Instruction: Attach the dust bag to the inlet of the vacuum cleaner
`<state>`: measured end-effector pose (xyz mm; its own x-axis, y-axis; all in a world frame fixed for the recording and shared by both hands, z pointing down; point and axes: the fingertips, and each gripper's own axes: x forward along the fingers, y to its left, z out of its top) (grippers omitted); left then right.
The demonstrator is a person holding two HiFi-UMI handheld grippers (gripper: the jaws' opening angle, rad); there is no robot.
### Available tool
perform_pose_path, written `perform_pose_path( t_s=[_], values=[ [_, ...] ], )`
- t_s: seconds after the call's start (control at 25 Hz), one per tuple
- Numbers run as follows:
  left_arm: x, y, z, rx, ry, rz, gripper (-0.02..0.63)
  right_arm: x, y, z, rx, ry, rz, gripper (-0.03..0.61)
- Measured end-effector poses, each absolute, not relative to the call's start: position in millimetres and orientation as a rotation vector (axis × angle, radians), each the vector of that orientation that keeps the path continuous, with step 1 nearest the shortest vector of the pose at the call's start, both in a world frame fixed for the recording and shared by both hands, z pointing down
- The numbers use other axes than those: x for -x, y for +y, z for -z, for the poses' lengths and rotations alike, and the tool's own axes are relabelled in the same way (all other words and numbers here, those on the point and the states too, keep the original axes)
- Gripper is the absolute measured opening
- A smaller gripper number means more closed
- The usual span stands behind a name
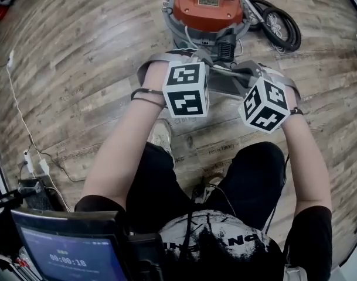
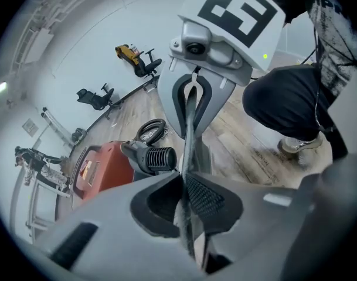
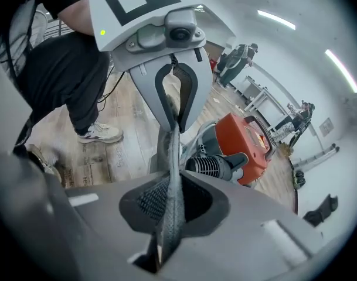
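Head view looks down on a person gripping a grey two-jaw tool in each hand, each tool topped by a cube of black-and-white square markers. The left gripper (image 1: 197, 57) and the right gripper (image 1: 244, 70) sit close together above the pale wood-plank floor (image 1: 78, 69). A thin grey fabric dust bag (image 1: 223, 84) is stretched between them.

Left gripper view shows that tool's jaws (image 2: 187, 199) pressed narrow onto an edge of the dust bag (image 2: 190, 134), which runs as a taut band to the opposite tool. Right gripper view shows the same from the other side. Its jaws (image 3: 169, 199) are clamped on the bag's edge (image 3: 171, 152), and the fabric leads up into the left gripper (image 3: 175, 95).

Just beyond the grippers stands the round canister vacuum cleaner with an orange-red top and grey body (image 1: 207, 7). A black ribbed cylindrical fitting (image 1: 225, 48) sticks out of its near side, towards the bag. The bag hangs in the air near that fitting, and whether the two touch cannot be told. A coiled black hose (image 1: 278, 22) lies on the floor beside the vacuum. A white sneaker (image 1: 160, 134) rests on the planks under the left forearm.
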<state>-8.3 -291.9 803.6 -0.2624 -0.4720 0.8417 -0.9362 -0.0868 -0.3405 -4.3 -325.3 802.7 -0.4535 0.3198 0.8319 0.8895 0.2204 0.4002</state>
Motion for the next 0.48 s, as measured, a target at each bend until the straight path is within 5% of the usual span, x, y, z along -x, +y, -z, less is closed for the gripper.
perform_pose_path(
  t_s=[0.48],
  values=[
    [26.7, -304.0, -813.9, -1.551, -1.743, -1.299, 0.029, 29.0, -339.3, -812.7, 0.993, -1.906, 1.217, 0.037]
  ],
)
